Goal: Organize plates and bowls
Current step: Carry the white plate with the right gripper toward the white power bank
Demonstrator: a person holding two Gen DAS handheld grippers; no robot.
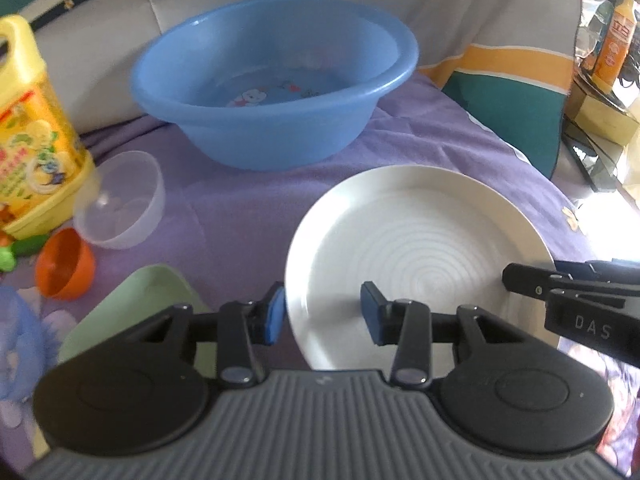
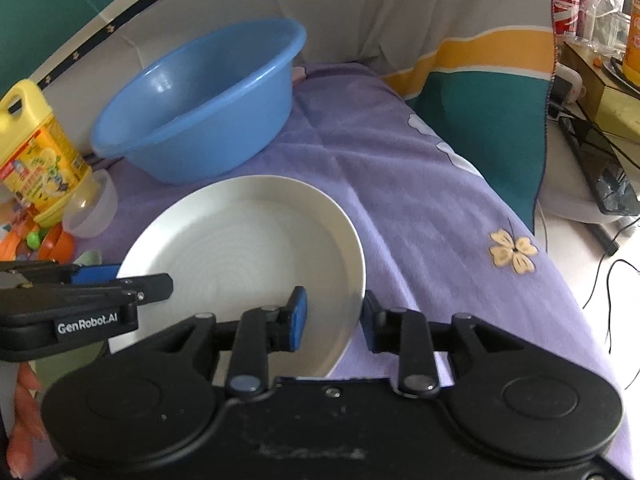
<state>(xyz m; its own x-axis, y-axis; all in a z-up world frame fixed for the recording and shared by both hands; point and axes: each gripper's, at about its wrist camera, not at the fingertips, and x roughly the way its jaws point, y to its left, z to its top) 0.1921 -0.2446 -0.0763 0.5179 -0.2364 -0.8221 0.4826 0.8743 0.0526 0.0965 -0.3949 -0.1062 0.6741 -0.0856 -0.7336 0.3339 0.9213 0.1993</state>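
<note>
A purple blanket (image 2: 420,208) printed with a pale flower covers the surface, with a grey, yellow and teal cloth draped behind it. On the blanket a white plate (image 1: 416,248) with raised concentric rings sits near both cameras, and a large blue plastic basin (image 1: 272,80) stands beyond it, just apart from the plate's far edge.

The left tongs (image 1: 322,312) are spread, not clamped on anything: the plate's left rim lies in the gap, with the left blue pad just outside the rim and the right pad over the plate's inner face. Whether either pad touches the plate cannot be told. The right tongs (image 2: 334,316) are likewise parted around the plate's right rim, one pad above the plate's inner face and the other outside the edge over the blanket. In each view the other tool reaches in from the side at the plate's opposite rim.

To the left of the basin stands a yellow detergent jug (image 1: 32,132). Just beside the jug a clear plastic bowl (image 1: 124,200) lies tipped on its side, and nearer the camera an orange bowl (image 1: 64,264) is also tilted. A pale green dish (image 1: 136,304) lies left of the plate, partly hidden behind the left tool. At far right an orange bottle (image 1: 614,40) stands on a box (image 1: 600,112).
</note>
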